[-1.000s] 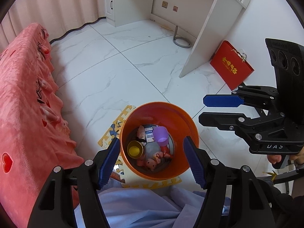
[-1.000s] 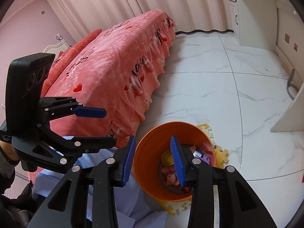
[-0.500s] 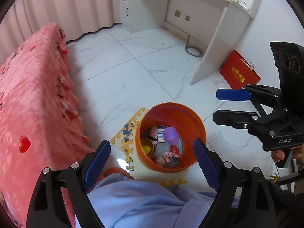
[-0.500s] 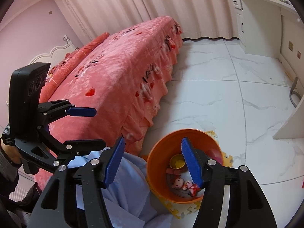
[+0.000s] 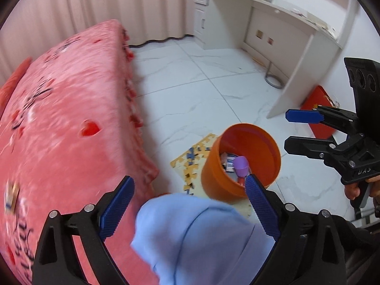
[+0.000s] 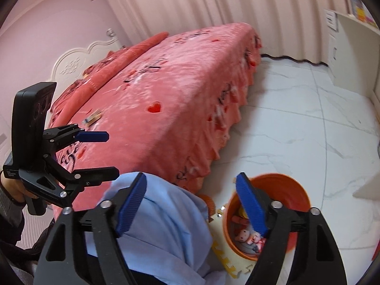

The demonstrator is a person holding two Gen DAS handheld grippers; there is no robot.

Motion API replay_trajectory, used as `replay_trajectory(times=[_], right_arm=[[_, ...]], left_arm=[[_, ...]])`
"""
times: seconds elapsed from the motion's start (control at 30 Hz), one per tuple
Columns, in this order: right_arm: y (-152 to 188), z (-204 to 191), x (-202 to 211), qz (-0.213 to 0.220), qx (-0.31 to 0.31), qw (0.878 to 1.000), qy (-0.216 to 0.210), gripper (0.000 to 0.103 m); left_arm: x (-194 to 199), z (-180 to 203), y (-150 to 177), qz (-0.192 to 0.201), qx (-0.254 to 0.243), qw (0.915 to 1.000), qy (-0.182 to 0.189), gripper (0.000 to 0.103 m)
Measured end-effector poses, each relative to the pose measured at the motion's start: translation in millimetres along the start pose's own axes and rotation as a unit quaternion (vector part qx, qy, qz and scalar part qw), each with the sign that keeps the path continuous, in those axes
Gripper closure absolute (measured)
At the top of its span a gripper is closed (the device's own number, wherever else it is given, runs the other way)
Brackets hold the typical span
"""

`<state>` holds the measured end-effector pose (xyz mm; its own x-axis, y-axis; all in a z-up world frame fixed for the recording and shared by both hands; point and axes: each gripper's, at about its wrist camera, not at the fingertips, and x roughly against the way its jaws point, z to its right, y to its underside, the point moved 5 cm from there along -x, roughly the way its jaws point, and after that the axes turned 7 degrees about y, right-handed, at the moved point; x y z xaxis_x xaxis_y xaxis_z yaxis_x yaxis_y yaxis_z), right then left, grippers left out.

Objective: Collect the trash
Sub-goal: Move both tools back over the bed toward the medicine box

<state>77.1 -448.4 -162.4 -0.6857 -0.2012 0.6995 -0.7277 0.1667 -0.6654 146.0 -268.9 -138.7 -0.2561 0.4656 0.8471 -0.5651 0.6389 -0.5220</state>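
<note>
Both your grippers (image 5: 190, 204) (image 6: 192, 201) have lifted off the orange bucket (image 5: 239, 166), jaws just opened, empty; "DAS" marks the right one; marble floor (image 5: 190, 90) beyond.

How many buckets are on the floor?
1. The orange bucket stands on the white floor beside the pink bed, partly on a puzzle mat. None else shows.

Both grippers are matte black plastic frames with silver screw heads at the joints. The left gripper (image 5: 187, 204) and right gripper (image 6: 192, 204) carry blue ribbed finger pads (image 5: 117, 210). A black camera block with three round lenses tops each. The person wears pale blue trousers (image 5: 201, 235) and dark sleeves (image 6: 10, 216).
</note>
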Motion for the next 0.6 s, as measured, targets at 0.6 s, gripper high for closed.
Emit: replay_trajectory(times=[0.6], right_arm=[[-35.9, -167.3, -46.8, -0.023, 0.113, 0.989, -0.092, 0.013]], left_arm=[[89.2, -99.6, 91.3, 0.045, 0.134, 0.9867, -0.08, 0.006]])
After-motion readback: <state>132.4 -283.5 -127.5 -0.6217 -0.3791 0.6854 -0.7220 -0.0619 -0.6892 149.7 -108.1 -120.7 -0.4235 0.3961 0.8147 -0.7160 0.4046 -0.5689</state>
